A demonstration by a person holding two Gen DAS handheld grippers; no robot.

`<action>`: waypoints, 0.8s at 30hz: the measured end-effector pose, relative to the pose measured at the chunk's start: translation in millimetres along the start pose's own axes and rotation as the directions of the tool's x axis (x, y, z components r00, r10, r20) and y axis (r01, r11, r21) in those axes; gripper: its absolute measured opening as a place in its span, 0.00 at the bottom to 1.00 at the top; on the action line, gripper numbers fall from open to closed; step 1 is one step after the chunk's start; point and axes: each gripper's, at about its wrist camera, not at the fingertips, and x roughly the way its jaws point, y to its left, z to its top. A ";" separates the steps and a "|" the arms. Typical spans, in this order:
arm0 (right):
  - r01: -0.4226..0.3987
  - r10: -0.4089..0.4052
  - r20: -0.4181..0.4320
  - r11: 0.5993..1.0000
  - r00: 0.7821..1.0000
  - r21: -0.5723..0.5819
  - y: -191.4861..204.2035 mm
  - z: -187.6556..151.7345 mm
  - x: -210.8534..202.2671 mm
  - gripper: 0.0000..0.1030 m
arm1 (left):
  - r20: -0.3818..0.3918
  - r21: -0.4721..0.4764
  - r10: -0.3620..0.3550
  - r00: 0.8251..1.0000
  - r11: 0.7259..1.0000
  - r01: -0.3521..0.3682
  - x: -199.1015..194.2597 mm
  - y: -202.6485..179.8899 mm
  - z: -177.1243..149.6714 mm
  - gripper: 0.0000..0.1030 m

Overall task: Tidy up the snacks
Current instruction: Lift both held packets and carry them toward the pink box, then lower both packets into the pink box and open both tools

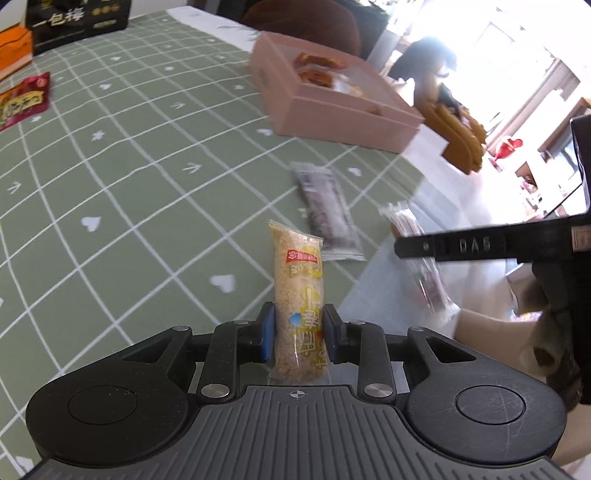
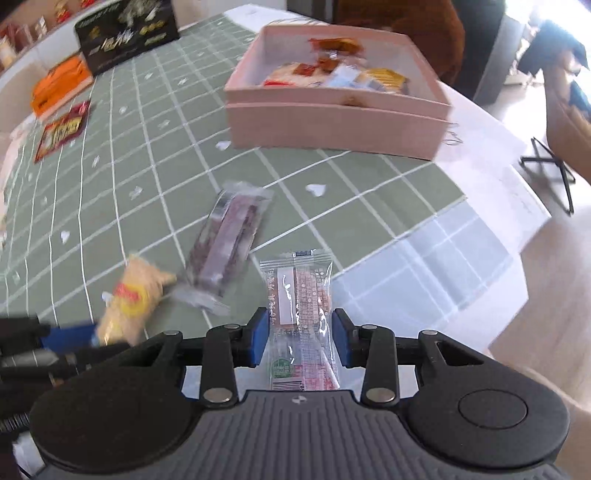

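My left gripper (image 1: 298, 317) is shut on a yellow grain-bar packet (image 1: 297, 280), which stands upright between the blue pads above the green checked tablecloth (image 1: 147, 184). In the right wrist view this packet (image 2: 129, 299) is blurred at the lower left. My right gripper (image 2: 299, 325) is shut on a clear packet with red print (image 2: 301, 295). A dark purple packet (image 1: 328, 210) (image 2: 225, 251) lies flat on the cloth between the two grippers. Beyond it is the open pink box (image 1: 332, 125) (image 2: 332, 129), which holds several wrapped snacks.
A black printed box (image 2: 125, 33) and an orange box (image 2: 61, 86) stand at the far left, with a red snack bag (image 1: 22, 99) (image 2: 62, 129) flat in front of them. The table edge (image 2: 498, 295) runs along the right. A brown chair back (image 1: 303, 18) rises behind the pink box.
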 end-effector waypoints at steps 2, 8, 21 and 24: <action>-0.014 0.014 0.025 1.000 1.000 0.028 -8.3 0.2 -8.2 0.35 | 0.007 0.002 -0.014 1.000 1.000 0.014 -1.3 -4.0 5.1 0.31; -0.020 0.009 0.111 0.995 0.994 0.095 -34.1 6.7 -41.6 0.35 | 0.059 0.000 -0.088 0.994 0.996 0.088 -0.5 -21.1 45.4 0.31; -0.013 -0.031 0.444 0.995 0.896 0.097 -96.1 111.4 -129.8 0.35 | 0.344 0.121 -0.186 0.920 0.981 0.153 -11.0 -65.4 223.2 0.31; -0.044 -0.011 0.458 0.993 0.889 0.109 -108.0 130.6 -110.2 0.35 | 0.300 0.109 -0.153 0.942 0.986 0.126 28.3 -67.5 238.1 0.31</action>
